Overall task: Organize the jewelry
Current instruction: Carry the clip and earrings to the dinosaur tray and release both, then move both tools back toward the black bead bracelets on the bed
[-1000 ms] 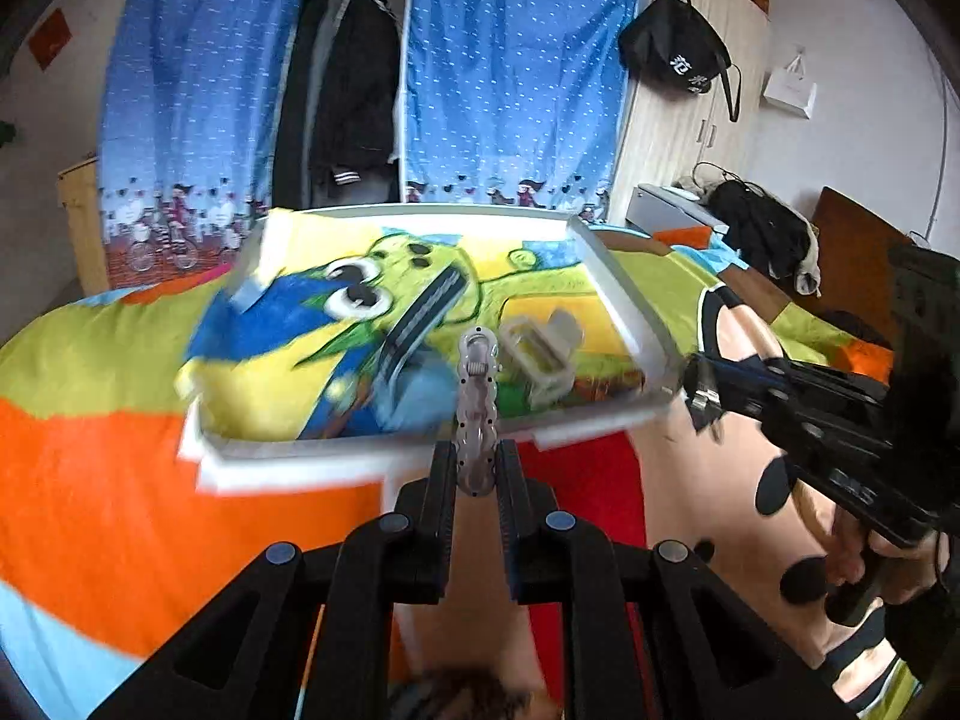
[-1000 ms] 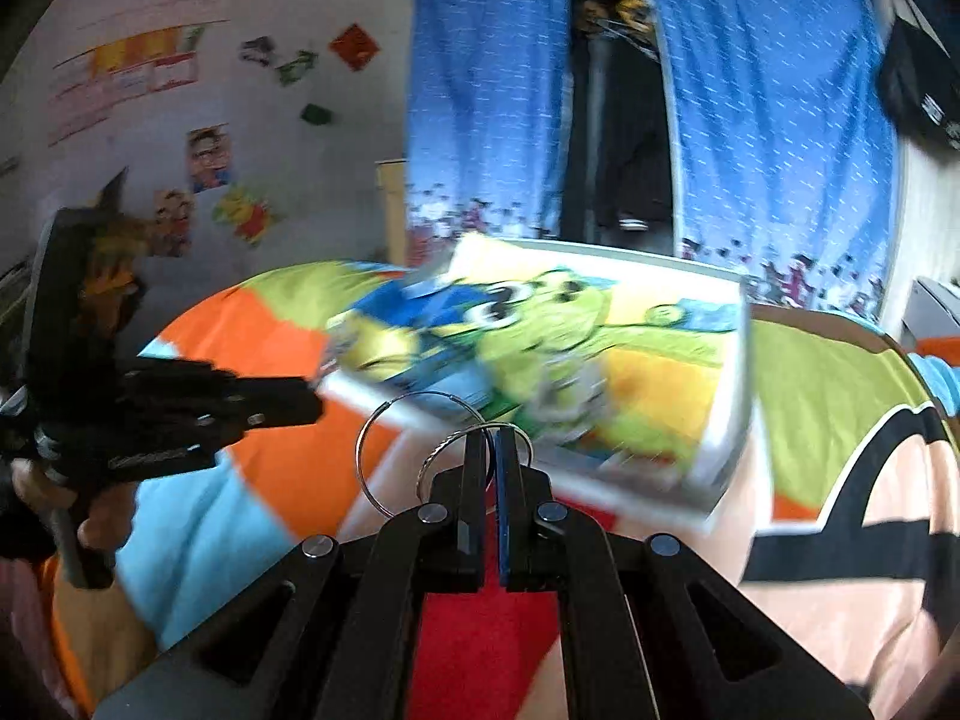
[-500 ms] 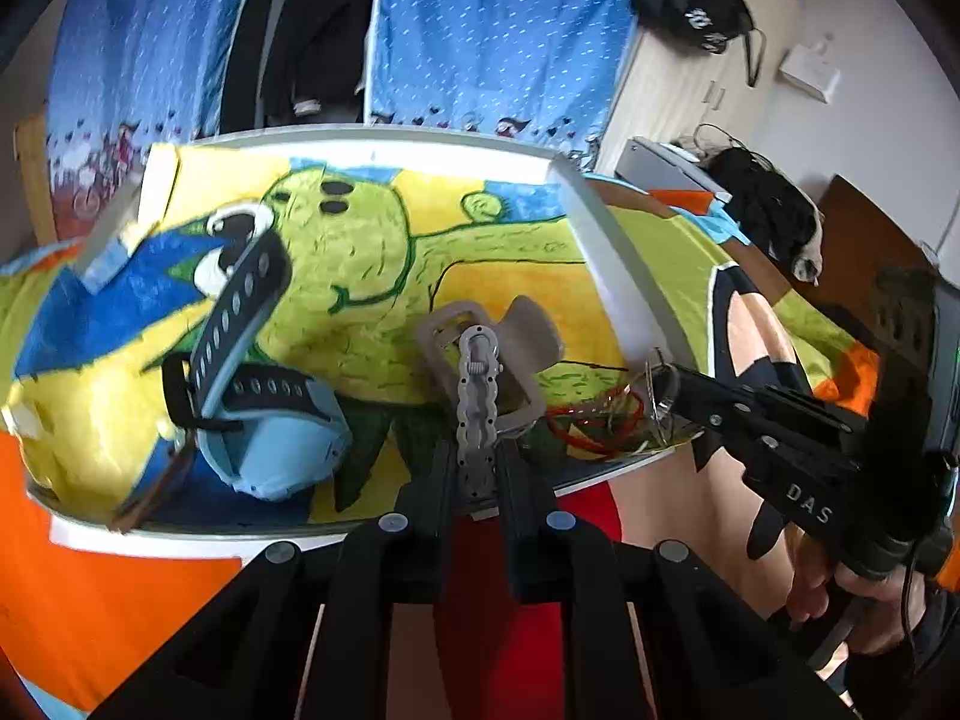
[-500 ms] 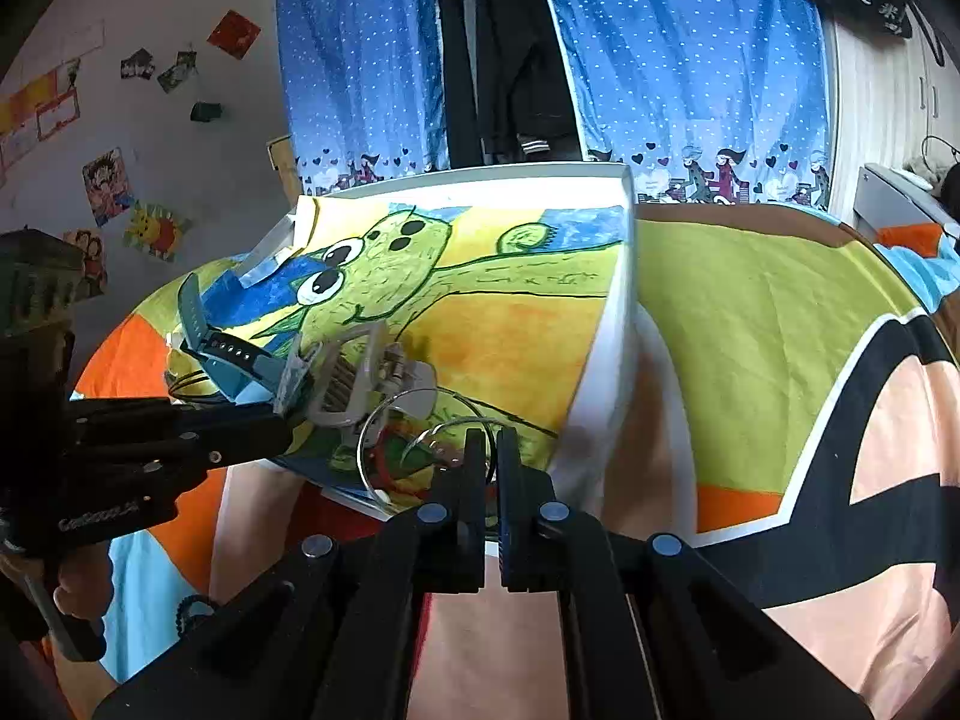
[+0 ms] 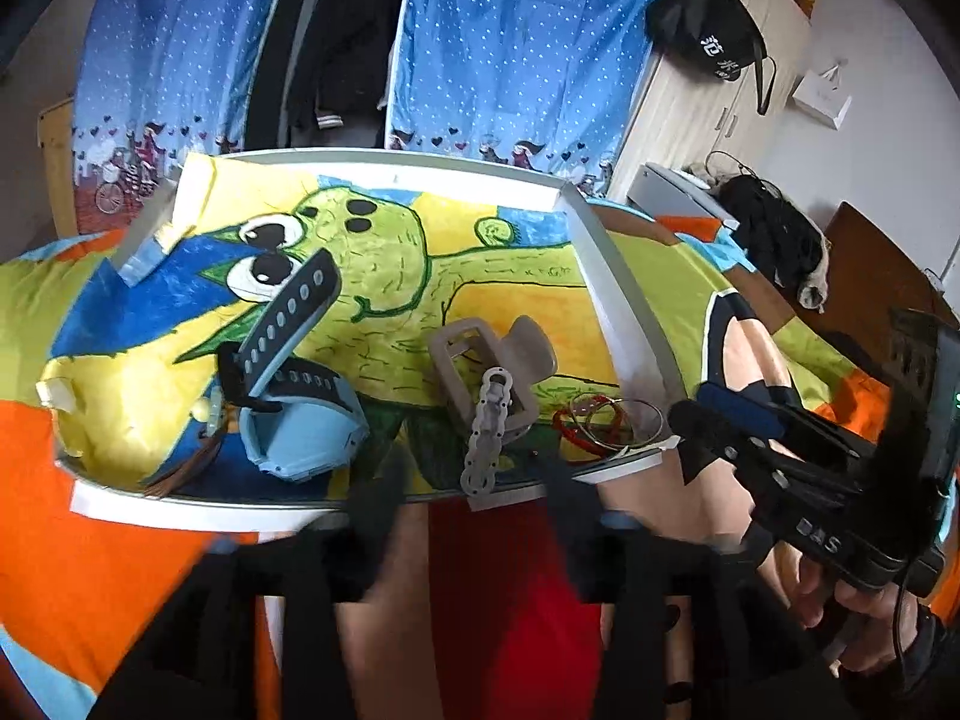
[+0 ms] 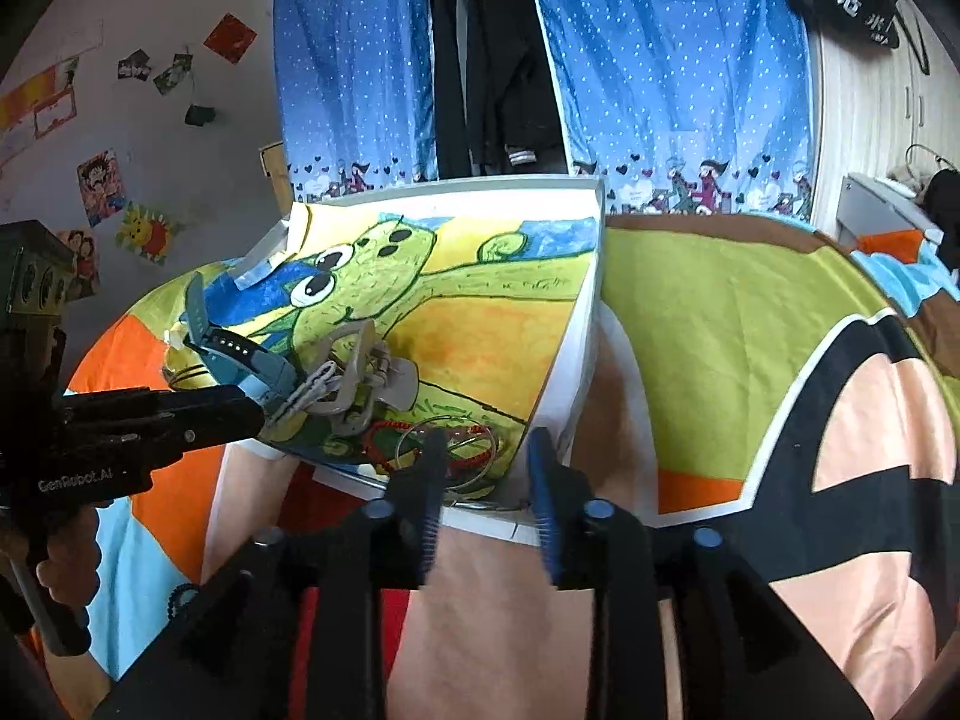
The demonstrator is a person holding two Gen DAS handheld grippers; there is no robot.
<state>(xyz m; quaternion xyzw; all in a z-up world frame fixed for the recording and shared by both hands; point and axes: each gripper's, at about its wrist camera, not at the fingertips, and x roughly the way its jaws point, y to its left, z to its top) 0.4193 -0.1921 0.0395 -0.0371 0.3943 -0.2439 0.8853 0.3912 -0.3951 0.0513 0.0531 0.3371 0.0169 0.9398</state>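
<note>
A white-rimmed tray (image 5: 618,312) with a cartoon painting lies on the bed. In it are a blue watch (image 5: 300,420), a grey claw clip (image 5: 492,360), a red bracelet (image 5: 570,426) and silver hoops (image 5: 624,420). A grey link bracelet (image 5: 489,438) rests on the tray's front edge, free between the blurred jaws of my left gripper (image 5: 474,498), which are opening. My right gripper (image 6: 486,480) is opening too. The silver hoops (image 6: 447,450) lie in the tray's near corner just past its left finger (image 6: 429,480), with no pad pressing on them.
The tray (image 6: 570,372) sits on a colourful bedspread (image 6: 720,312). Blue dotted curtains (image 5: 528,48) and hanging dark clothes stand behind. A wardrobe with a black bag (image 5: 708,36) is at the right. Each gripper shows in the other's view, held by a hand (image 5: 852,594).
Both grippers came down to the tray's front edge and their jaws parted. The grey link bracelet left the left gripper and the silver hoops left the right; both now lie on the tray.
</note>
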